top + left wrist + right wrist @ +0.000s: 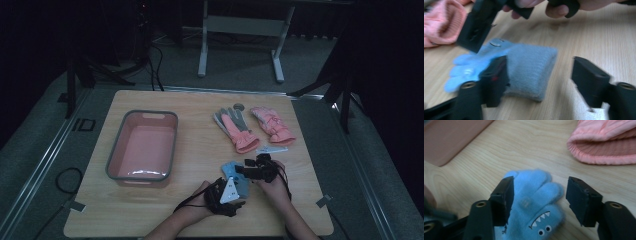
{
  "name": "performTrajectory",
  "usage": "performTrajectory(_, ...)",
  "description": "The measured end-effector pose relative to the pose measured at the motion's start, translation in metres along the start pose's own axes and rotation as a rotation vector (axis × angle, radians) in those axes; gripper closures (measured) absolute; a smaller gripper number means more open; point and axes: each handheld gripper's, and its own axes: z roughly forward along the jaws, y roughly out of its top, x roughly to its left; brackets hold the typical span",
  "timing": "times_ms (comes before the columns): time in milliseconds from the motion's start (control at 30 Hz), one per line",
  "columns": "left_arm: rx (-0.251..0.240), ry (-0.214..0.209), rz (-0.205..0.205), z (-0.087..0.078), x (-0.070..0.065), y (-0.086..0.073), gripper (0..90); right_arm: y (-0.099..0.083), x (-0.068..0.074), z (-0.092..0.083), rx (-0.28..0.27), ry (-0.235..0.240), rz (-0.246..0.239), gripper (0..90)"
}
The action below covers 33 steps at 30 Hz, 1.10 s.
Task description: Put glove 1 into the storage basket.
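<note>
Working both tongs onto the blue glove [235, 178] near the tabletop's front edge: left gripper [539, 75] straddles its cuff, right gripper [537, 192] its fingers, both spread, neither pinching yet. Pink tub [142, 146] empty, pink gloves [252, 127] untouched; everything's left.

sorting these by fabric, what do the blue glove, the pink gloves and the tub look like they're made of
Blue glove: soft fuzzy fleece or knit, judging by its matte nap; a monster face is printed or stitched on it.
Pink gloves: probably padded fabric with ribbed knit cuffs, whose ridges show in the right gripper view.
Tub: likely moulded plastic, smooth pink inside with faint sheen, grey rim.
</note>
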Motion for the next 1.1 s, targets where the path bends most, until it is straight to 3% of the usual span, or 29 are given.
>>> performTrajectory(167,0.049,0.008,0.006,0.007,0.0,0.0,40.2,-0.006,0.004,0.009,0.044,-0.021,-0.022,38.3)
performTrajectory(233,0.069,0.028,0.043,0.007,0.0,0.0,43.7,-0.01,0.009,0.01,0.036,-0.03,-0.058,40.4)
performTrajectory(333,0.076,0.036,0.034,0.007,0.001,0.0,48.7,-0.013,0.019,0.012,0.036,-0.075,-0.135,48.6)
performTrajectory(400,0.074,0.04,0.036,0.007,0.001,-0.001,49.8,-0.013,0.019,0.012,0.036,-0.075,-0.135,48.6)
performTrajectory(433,0.069,0.048,0.029,0.007,0.001,-0.002,49.8,-0.014,0.022,0.013,0.034,-0.079,-0.15,55.7)
performTrajectory(467,0.067,0.052,0.025,0.007,0.001,-0.002,53.6,-0.016,0.025,0.014,0.031,-0.053,-0.154,67.1)
performTrajectory(533,0.071,0.061,0.01,0.007,0.002,-0.001,61.8,-0.016,0.025,0.014,0.025,-0.035,-0.14,75.2)
performTrajectory(600,0.07,0.059,0.003,0.006,0.003,0.0,66.5,-0.016,0.025,0.014,0.023,-0.032,-0.14,76.8)
performTrajectory(633,0.074,0.05,-0.021,0.004,0.006,0.003,72.4,-0.015,0.023,0.012,0.028,-0.023,-0.122,78.1)
performTrajectory(833,0.069,0.034,-0.061,-0.002,0.013,0.004,76.3,-0.007,0.024,0.006,0.005,-0.025,-0.119,79.1)
performTrajectory(1000,0.063,0.058,-0.049,-0.009,0.016,0.008,76.7,0.001,0.027,0.002,-0.009,-0.026,-0.131,79.4)
performTrajectory(1100,0.074,0.077,-0.022,-0.017,0.019,0.016,77.2,0.014,0.033,-0.003,-0.03,-0.024,-0.153,79.7)
